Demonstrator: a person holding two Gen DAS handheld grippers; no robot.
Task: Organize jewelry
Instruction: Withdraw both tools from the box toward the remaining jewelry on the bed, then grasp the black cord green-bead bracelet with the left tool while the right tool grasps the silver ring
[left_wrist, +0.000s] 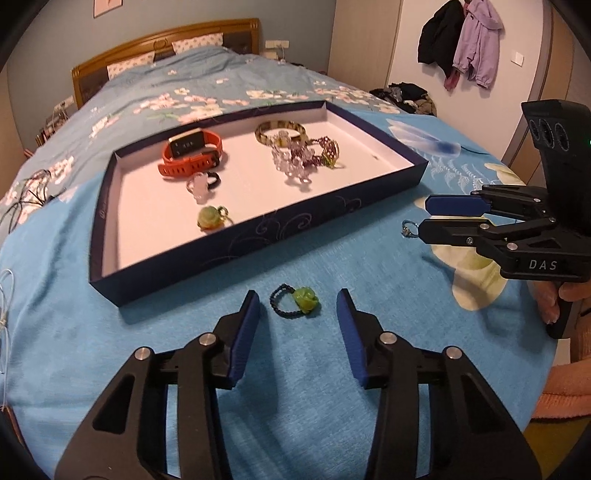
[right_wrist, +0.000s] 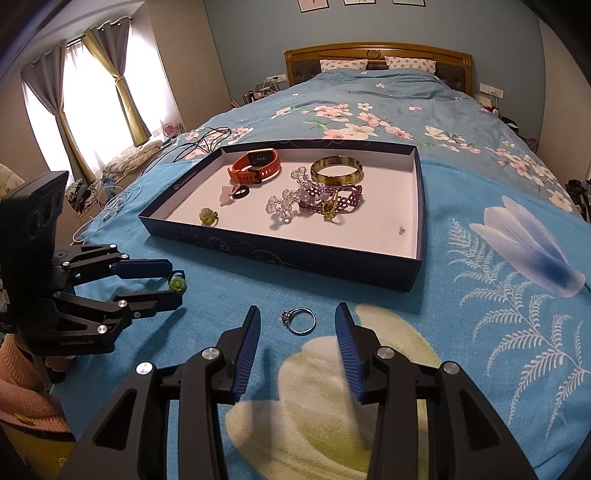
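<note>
Blue bedspread is where two pieces are left outside the tray (left_wrist: 258, 236): a green bead ring (left_wrist: 295, 301) framed between the spread jaws of the left gripper (left_wrist: 297, 308), and a silver ring (right_wrist: 302, 321) lined up the same way by the right gripper (right_wrist: 297, 325). Neither ring is touched yet, so both look set up for pinching and dropping in with the rest.

Left claw (left_wrist: 298, 308) and right claw (right_wrist: 298, 324) angled down — jaws apart, gripping nothing.
</note>
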